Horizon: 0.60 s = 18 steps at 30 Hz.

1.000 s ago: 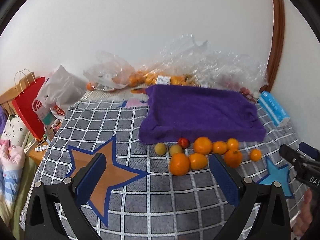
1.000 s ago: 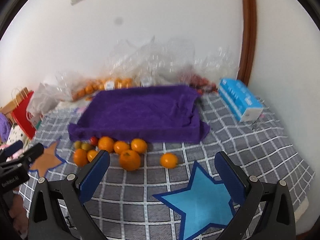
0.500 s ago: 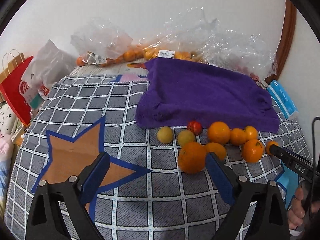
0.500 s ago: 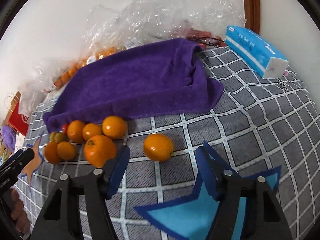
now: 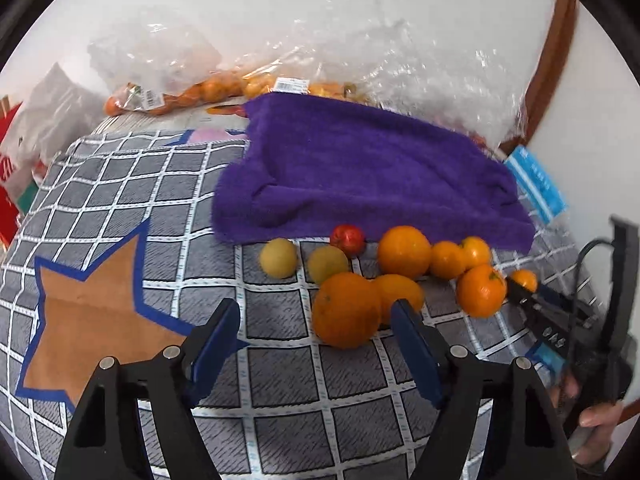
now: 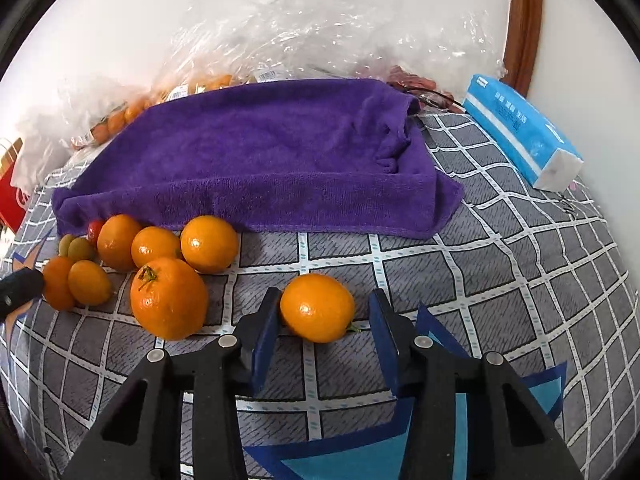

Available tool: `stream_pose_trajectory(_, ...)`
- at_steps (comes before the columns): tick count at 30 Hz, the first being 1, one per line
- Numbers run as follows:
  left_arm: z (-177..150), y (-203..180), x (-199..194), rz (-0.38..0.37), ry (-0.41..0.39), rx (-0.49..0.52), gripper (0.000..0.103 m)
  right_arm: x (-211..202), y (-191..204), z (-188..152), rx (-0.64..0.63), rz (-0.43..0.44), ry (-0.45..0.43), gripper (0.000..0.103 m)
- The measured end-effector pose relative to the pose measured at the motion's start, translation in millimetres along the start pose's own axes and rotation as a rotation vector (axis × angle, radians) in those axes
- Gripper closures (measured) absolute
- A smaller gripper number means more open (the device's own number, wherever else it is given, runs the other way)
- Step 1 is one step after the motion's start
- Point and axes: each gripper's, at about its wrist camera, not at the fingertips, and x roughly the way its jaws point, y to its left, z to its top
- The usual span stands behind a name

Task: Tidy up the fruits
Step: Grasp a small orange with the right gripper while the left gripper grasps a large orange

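Several oranges, two yellow-green fruits (image 5: 278, 258) and a small red one (image 5: 347, 239) lie on the grey checked cloth in front of a purple towel (image 5: 360, 172). My left gripper (image 5: 316, 322) is low over the cloth, its jaws closing. A big orange (image 5: 346, 310) sits between them near the right finger, with a wide gap to the left pad. My right gripper (image 6: 324, 314) straddles a lone orange (image 6: 317, 307), its jaws also closing. The left pad is almost at the peel and a gap remains on the right. The right gripper (image 5: 536, 308) also shows at the right edge of the left wrist view.
Clear plastic bags (image 6: 280, 32) with more fruit lie against the white wall behind the towel. A blue tissue pack (image 6: 520, 136) lies at the right. A brown star patch (image 5: 88, 320) and a blue star patch (image 6: 460, 420) mark the cloth. A red bag (image 5: 8, 184) stands at the left.
Both grippers have sunk towards the fruit and tilted further down. Both pairs of jaws have narrowed: the left now brackets the big orange and the right brackets the lone orange.
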Motion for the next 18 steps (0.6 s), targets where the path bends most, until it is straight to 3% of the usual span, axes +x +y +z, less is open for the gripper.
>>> stream_pose_trajectory(1,-1.0,-1.9,1.9,0.003,0.0,0.005,0.028,-0.6,-1.3,0.3,0.002,0.003,0.001,0.058)
stream_pose_trajectory(6,-1.8,-1.0,7.8,-0.038,0.022,0.007,0.064,-1.1,-1.4,0.0,-0.008,0.005,0.003,0.058)
stream_pose_trajectory(14,0.5,3.2,12.0,-0.06,0.039,-0.015,0.065,-1.8,-1.5,0.3,-0.001,0.01,0.002,0.058)
stream_pose_trajectory(18,-1.8,-1.0,19.0,-0.022,0.011,-0.023,0.065,-2.2,-1.7,0.5,0.0,0.011,0.002,0.058)
